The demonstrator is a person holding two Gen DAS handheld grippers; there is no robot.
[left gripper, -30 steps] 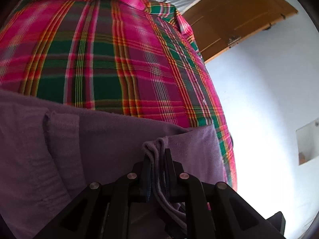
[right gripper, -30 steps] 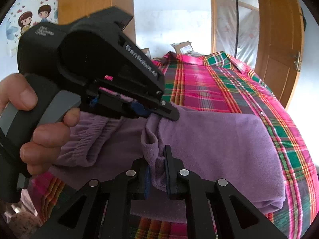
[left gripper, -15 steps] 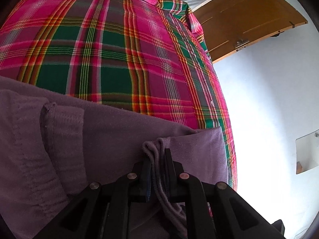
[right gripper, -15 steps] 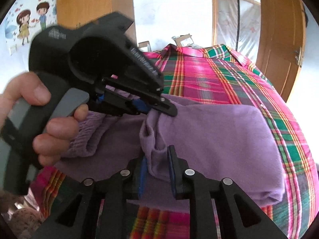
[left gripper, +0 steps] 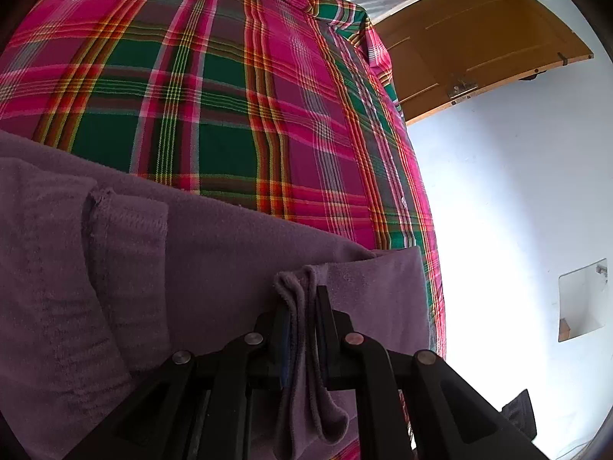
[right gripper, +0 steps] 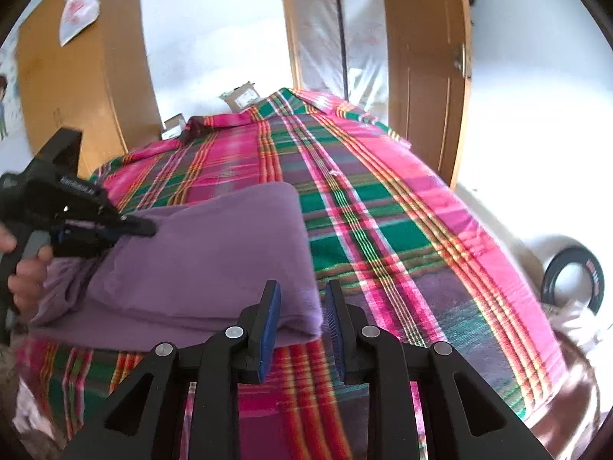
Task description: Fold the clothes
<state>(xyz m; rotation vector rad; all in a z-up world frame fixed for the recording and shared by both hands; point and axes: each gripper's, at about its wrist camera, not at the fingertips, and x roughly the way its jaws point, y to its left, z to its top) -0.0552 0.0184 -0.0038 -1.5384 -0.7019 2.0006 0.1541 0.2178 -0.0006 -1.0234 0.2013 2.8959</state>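
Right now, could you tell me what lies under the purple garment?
The purple garment lies on a plaid bedspread, which shows around it. Whatever is directly beneath its folded layers is covered.

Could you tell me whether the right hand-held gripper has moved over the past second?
Yes. The right hand-held gripper has let go of the purple garment, opened, and swung rightward: the wooden door now sits nearer the centre of its view.

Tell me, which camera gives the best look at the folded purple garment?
The right wrist view: the purple garment lies folded on the plaid bedspread, whole outline visible. The left wrist view shows only close-up folds and an edge pinched in the left gripper.
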